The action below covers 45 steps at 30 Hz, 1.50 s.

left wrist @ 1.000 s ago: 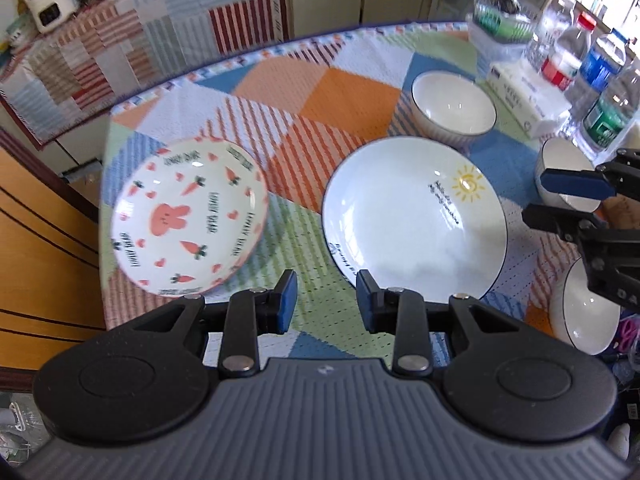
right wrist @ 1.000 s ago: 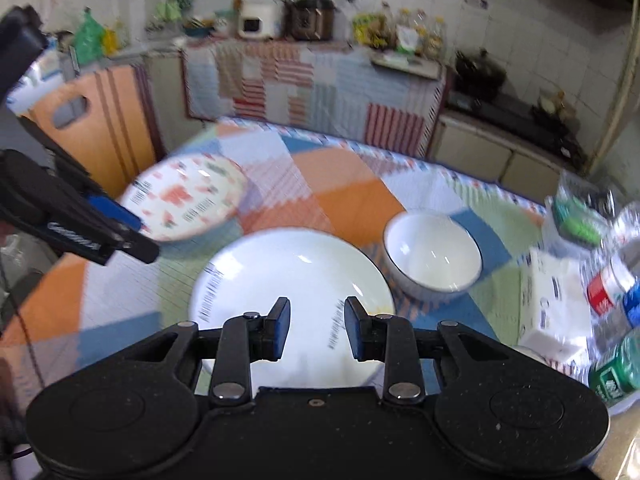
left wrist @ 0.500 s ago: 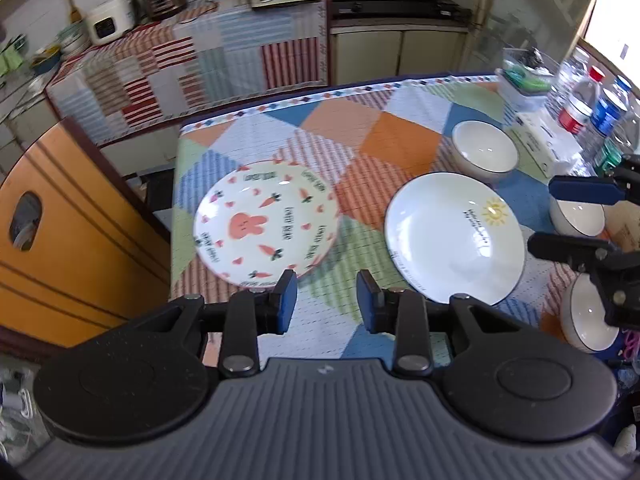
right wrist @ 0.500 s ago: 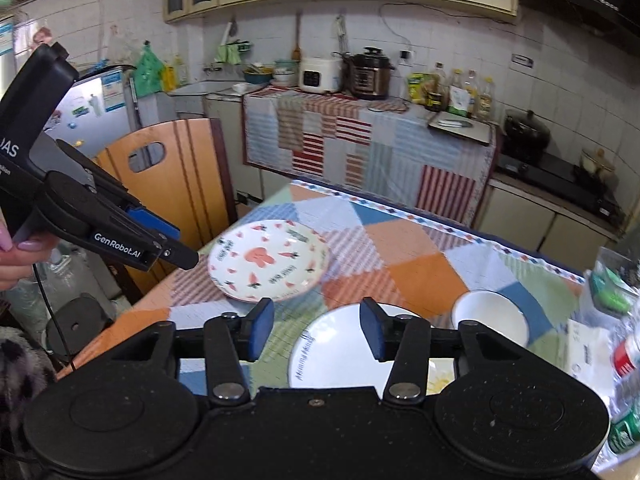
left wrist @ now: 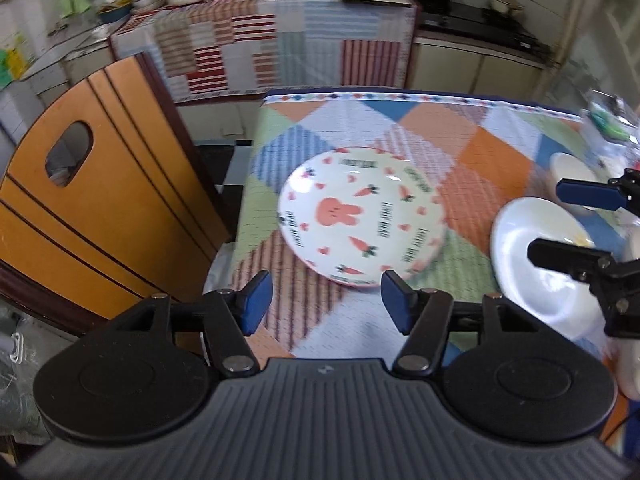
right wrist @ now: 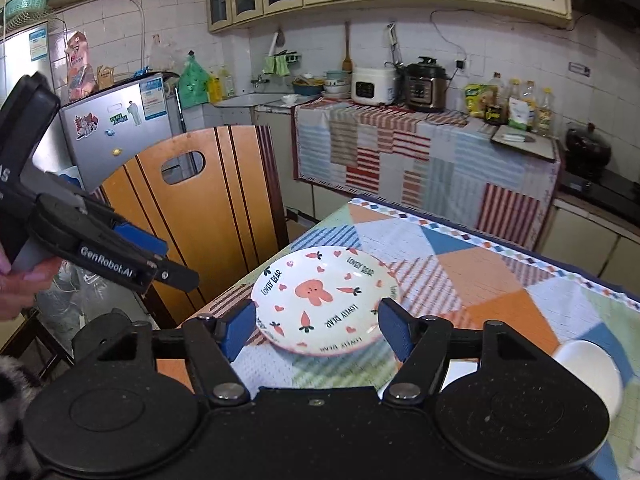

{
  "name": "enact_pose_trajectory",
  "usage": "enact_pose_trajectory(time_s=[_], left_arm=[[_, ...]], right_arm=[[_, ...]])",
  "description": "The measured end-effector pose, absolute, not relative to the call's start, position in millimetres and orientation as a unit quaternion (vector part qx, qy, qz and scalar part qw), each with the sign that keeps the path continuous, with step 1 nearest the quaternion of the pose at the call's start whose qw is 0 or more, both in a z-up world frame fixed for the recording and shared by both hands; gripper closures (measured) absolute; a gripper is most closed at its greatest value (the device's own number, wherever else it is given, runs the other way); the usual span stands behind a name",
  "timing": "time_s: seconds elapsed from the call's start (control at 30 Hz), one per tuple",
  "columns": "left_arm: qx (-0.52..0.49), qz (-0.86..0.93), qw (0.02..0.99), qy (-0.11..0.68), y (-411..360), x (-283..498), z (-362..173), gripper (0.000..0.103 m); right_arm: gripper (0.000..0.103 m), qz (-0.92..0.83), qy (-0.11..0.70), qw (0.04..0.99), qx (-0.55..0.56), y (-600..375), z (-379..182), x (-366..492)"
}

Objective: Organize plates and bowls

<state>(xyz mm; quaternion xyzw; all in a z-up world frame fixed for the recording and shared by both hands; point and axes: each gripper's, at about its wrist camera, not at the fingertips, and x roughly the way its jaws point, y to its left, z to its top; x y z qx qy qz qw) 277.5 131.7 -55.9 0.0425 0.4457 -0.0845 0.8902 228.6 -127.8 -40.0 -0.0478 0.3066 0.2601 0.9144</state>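
Note:
A bunny-and-carrot plate (left wrist: 362, 216) (right wrist: 324, 300) lies near the left end of the patchwork-cloth table (left wrist: 472, 140). My left gripper (left wrist: 326, 302) hangs just short of its near rim, its jaws opening, with nothing between them. To the right lies a white plate (left wrist: 532, 260), with a white bowl (left wrist: 568, 166) behind it. My right gripper (right wrist: 316, 332) (left wrist: 560, 224) is also opening and empty, framing the bunny plate's near edge from a distance. A white bowl (right wrist: 592, 368) shows at the right of that view.
An orange wooden chair back (left wrist: 92, 200) (right wrist: 200, 208) stands against the table's left edge. A cloth-covered counter (right wrist: 420, 148) with a rice cooker (right wrist: 374, 86) and bottles runs behind. A fridge (right wrist: 120, 132) is at the left. A person's hand (right wrist: 20, 284) holds the left gripper.
Both grippers swung left, from over the white plate toward the bunny plate. Both sets of jaws spread wider. The white plate slid to the right edge of the left wrist view.

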Motion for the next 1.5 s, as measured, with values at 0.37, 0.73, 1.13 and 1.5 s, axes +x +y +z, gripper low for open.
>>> enact_pose_trajectory(time_s=[0.37,0.73,1.13,1.5], left_arm=[[-0.029,-0.064,0.868,0.491,152,347,-135,0.049],[-0.05,-0.062,0.858,0.508,155,376,-178,0.061],[-0.102,-0.088,0.863,0.487,161,380,-190,0.087],[-0.12,-0.081,0.865,0.48,156,377,-198,0.084]], right_arm=[[0.03,0.228,0.381,0.896,0.031,-123,-108,316],[0.037,0.194,0.459,0.863,0.089,-134,-162,379],[0.085,0.198,0.487,0.844,0.107,-139,-178,387],[0.08,0.205,0.487,0.843,0.105,-134,-186,388]])
